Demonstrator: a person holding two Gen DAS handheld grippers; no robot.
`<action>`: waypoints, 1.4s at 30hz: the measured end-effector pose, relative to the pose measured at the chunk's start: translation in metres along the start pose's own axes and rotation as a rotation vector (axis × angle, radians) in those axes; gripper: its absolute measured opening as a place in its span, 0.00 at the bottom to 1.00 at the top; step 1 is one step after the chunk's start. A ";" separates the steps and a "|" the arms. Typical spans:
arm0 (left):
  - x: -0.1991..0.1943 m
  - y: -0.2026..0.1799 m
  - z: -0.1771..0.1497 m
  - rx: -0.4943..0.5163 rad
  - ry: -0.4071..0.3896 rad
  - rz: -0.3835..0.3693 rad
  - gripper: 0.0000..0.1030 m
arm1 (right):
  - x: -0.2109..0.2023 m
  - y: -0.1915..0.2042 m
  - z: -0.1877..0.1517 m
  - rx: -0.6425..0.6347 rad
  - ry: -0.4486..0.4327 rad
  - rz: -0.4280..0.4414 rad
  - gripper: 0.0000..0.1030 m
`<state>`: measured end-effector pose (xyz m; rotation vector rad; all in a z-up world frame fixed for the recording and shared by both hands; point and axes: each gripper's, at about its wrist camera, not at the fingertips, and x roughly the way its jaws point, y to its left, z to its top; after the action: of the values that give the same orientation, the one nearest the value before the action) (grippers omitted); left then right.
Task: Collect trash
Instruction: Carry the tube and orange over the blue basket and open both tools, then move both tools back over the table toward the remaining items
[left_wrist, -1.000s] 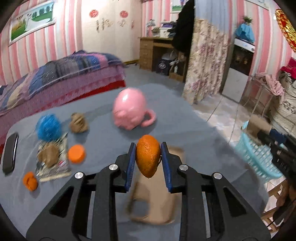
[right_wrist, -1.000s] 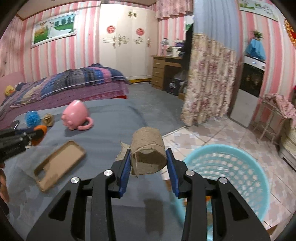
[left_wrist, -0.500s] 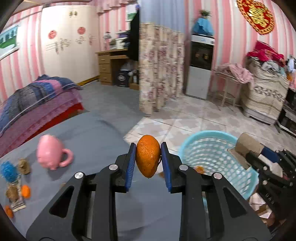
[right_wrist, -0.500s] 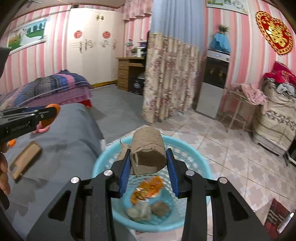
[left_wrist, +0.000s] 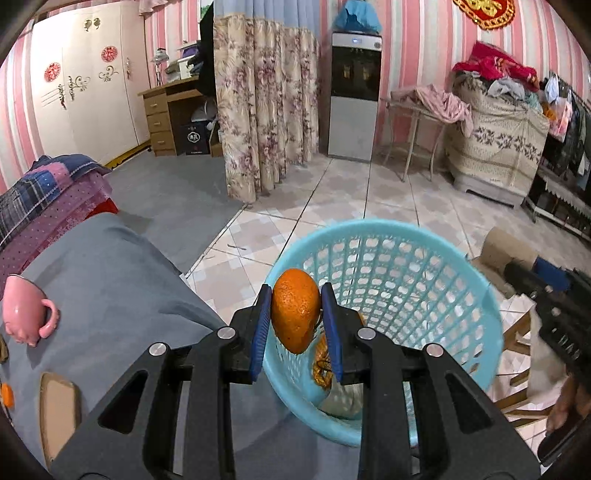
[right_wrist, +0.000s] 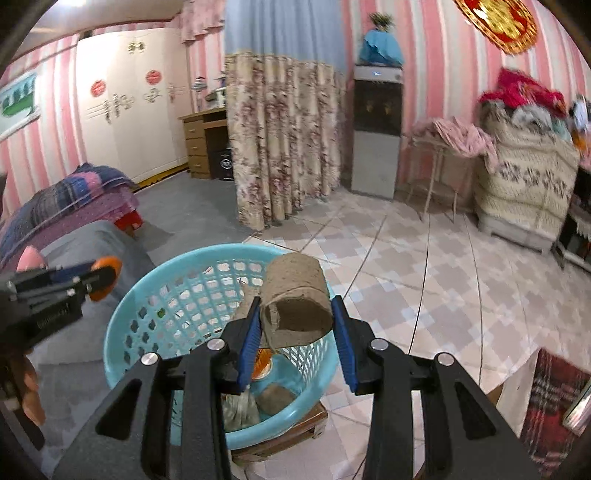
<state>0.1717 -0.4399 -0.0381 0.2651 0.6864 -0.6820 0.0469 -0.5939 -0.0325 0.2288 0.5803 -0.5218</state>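
My left gripper (left_wrist: 296, 320) is shut on an orange peel (left_wrist: 295, 310) and holds it above the near rim of the light blue basket (left_wrist: 443, 266). My right gripper (right_wrist: 295, 325) is shut on a brown cardboard tube (right_wrist: 295, 295) above the same basket (right_wrist: 155, 291). The basket holds an orange wrapper (right_wrist: 263, 362) and crumpled scraps (right_wrist: 275, 397). The right gripper with its tube shows at the right in the left wrist view (left_wrist: 532, 277); the left gripper with the peel shows at the left in the right wrist view (right_wrist: 99, 277).
The grey-covered table (left_wrist: 110, 280) lies to the left with a pink pig mug (left_wrist: 24, 314), a tan phone case (left_wrist: 59, 406) and a small orange bit (left_wrist: 6, 394). The basket stands on a wooden stool (right_wrist: 288, 435) over tiled floor. A floral curtain (left_wrist: 266, 103) hangs behind.
Both grippers have swung right from over the table to above the basket, each still holding its item. The basket now sits directly beneath them.
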 end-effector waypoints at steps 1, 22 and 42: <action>0.004 0.000 0.000 -0.005 0.002 -0.008 0.25 | 0.002 -0.002 -0.001 0.015 0.003 -0.006 0.36; 0.004 0.034 -0.003 -0.057 -0.042 0.094 0.70 | 0.026 0.022 -0.005 -0.019 0.041 -0.033 0.36; -0.037 0.108 -0.011 -0.184 -0.036 0.234 0.83 | 0.038 0.075 -0.001 -0.072 0.041 -0.030 0.84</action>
<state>0.2165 -0.3354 -0.0211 0.1597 0.6670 -0.3961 0.1125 -0.5455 -0.0506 0.1630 0.6416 -0.5248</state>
